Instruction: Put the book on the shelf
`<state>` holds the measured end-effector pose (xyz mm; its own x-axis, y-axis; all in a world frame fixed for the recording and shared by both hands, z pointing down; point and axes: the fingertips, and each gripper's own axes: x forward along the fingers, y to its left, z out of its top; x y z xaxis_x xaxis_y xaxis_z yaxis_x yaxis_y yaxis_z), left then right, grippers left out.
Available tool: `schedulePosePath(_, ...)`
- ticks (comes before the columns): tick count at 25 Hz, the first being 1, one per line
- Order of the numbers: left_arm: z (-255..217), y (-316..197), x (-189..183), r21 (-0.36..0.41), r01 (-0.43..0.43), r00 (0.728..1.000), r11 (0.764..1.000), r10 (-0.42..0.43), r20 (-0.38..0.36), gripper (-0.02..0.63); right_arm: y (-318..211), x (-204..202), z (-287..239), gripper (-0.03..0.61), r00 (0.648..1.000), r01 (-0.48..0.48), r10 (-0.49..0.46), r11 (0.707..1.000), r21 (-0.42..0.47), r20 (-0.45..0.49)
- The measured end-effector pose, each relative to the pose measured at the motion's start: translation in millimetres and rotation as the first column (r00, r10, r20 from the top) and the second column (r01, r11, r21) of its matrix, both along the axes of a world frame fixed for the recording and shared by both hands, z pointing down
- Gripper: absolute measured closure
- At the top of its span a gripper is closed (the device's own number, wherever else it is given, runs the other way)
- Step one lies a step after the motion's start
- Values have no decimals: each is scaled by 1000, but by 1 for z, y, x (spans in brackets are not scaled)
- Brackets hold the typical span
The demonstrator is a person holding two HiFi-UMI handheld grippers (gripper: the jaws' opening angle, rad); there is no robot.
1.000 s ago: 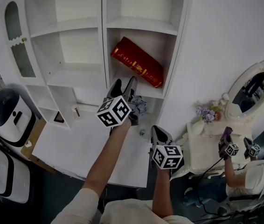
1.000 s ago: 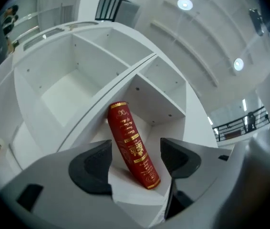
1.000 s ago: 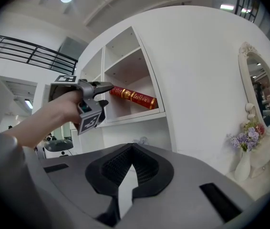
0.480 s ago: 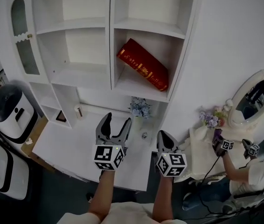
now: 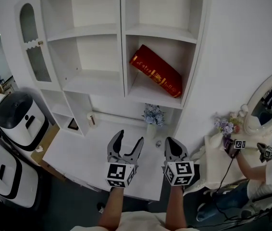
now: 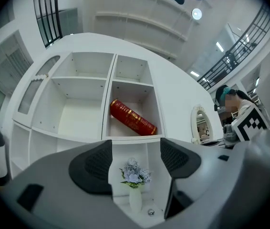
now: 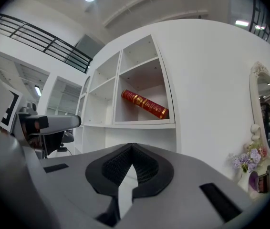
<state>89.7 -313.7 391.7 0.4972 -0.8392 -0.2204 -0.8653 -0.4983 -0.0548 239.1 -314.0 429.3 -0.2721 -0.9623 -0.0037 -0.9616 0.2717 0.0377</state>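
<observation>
Book (image 5: 156, 77) leans tilted in the shelf's (image 5: 124, 42) right compartment; your left gripper (image 5: 128, 139) hangs wide open and empty, your right gripper (image 5: 171, 142) pinched together on nothing.

Vase of pale flowers (image 5: 153, 115) stands at twelve o'clock on the white table (image 5: 78, 150). Oval mirror (image 5: 270, 97) out at three o'clock, a white machine (image 5: 17, 120) at nine.
</observation>
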Motion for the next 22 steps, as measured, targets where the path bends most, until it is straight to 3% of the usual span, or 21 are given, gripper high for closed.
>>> schedulePosePath(7, 2, 2, -7, 13, -6, 1000, 1000, 6, 10, 302, -1, -13, 2, 561, 999, 37, -37, 999, 6, -6)
schedulePosePath(11, -4, 5, -14, 47, 12, 999, 999, -11, -33, 396, 0, -21, 16, 561, 998, 58, -59, 998, -20, -22)
schedulePosePath(17, 3, 4, -23, 29, 53, 998, 998, -52, -20, 475, 3, -22, 18, 561, 998, 66, -67, 998, -22, -12)
schedulePosePath(22, 5, 2, -34, 46, 94, 994, 994, -91, -62, 567, 2, -16, 19, 561, 998, 55, -55, 998, -21, 1)
